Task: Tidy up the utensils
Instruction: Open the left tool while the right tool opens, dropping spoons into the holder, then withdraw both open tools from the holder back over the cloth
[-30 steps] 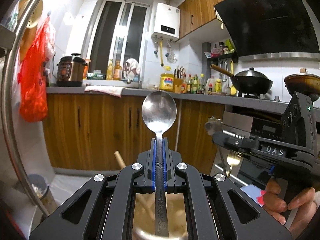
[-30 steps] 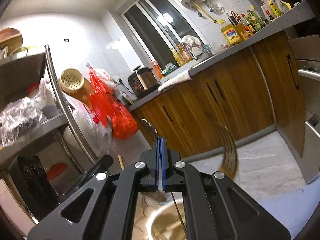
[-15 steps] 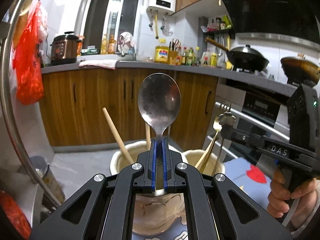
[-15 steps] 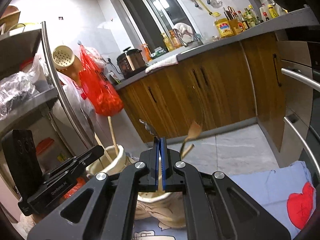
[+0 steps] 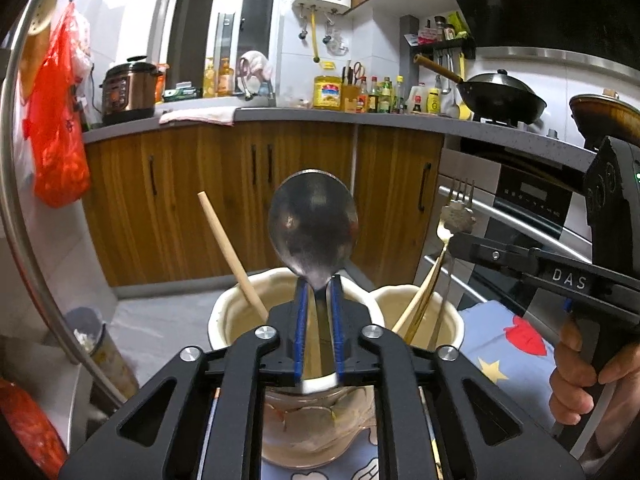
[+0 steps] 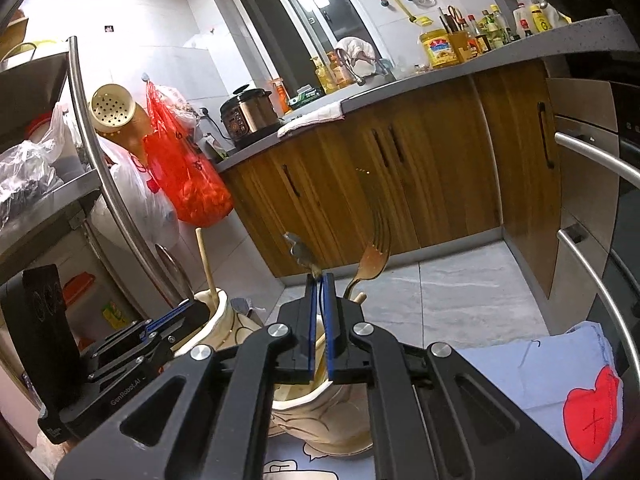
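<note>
— Where was the spoon (image 5: 313,231)?
— Upright between the left gripper's (image 5: 319,308) opening jaws, over the left cup (image 5: 224,316).
— And the right gripper (image 6: 319,304)?
— Jaws opening too, perhaps around the fork (image 5: 460,216), above the right cup (image 5: 452,322).

Black two-finger left gripper (image 5: 319,312) with blue pads, silver screws and triangular cutouts, matching right gripper (image 6: 319,312), "DAS" lettering and green light at three o'clock, bare hand (image 5: 580,376) on handle

Scene evenly lit from overhead; edges strongly bowed by fisheye. Fork tines (image 6: 378,216) blurred, possibly by motion.
</note>
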{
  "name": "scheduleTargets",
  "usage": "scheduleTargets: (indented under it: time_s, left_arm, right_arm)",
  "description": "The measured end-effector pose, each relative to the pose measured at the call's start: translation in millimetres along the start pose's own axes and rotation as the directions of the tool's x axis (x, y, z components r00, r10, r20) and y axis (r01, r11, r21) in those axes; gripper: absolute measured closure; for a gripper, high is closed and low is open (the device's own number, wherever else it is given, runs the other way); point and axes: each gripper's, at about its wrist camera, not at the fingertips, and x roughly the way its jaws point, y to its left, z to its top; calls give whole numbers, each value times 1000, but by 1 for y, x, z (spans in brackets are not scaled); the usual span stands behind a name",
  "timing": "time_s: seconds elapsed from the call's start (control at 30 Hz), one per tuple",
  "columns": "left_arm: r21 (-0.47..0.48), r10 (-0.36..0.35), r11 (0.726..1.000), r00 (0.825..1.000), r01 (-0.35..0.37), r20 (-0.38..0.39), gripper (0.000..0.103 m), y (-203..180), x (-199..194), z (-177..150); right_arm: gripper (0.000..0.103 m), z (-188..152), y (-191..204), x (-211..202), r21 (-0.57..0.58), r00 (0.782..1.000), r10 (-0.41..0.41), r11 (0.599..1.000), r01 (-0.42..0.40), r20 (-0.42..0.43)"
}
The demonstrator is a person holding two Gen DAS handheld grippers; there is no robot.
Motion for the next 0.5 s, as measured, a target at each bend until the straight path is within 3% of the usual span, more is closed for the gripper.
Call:
scheduleTargets:
  time_s: [0.07,0.17,0.23,0.27,0.37,0.43,0.5]
  left_arm:
    - [6,4,1000,1000,-4,-3,87,-1,-1,0]
    - [3,12,1000,1000,-12,-11,85,0,-3,1]
    - [-19,15,1000,1000,-16,-24,62,3,-7,2]
    - [-29,14,999,1000,-15,-24,56,5,-9,2]
    - [-48,34,998,999,-35,-17,46,9,-23,4]
    - [-57,61,996,998,-61,-15,32,11,-34,4]
    - [-69,76,995,997,-77,-13,27,12,-47,3]
  right_arm:
    - [80,1,1,-1,1,1000,1,1000,-1,2]
    - [76,1,4,-5,-4,1000,-8,1000,8,3]
    - [71,2,7,-11,-6,1000,-17,1000,17,3]
    - [68,3,8,-16,-5,1000,-21,1000,21,3]
    - [62,4,12,-30,0,999,-34,999,34,6]
    - [57,3,16,-42,4,999,-43,999,43,3]
    - [48,-1,22,-54,5,999,-49,999,49,-1]
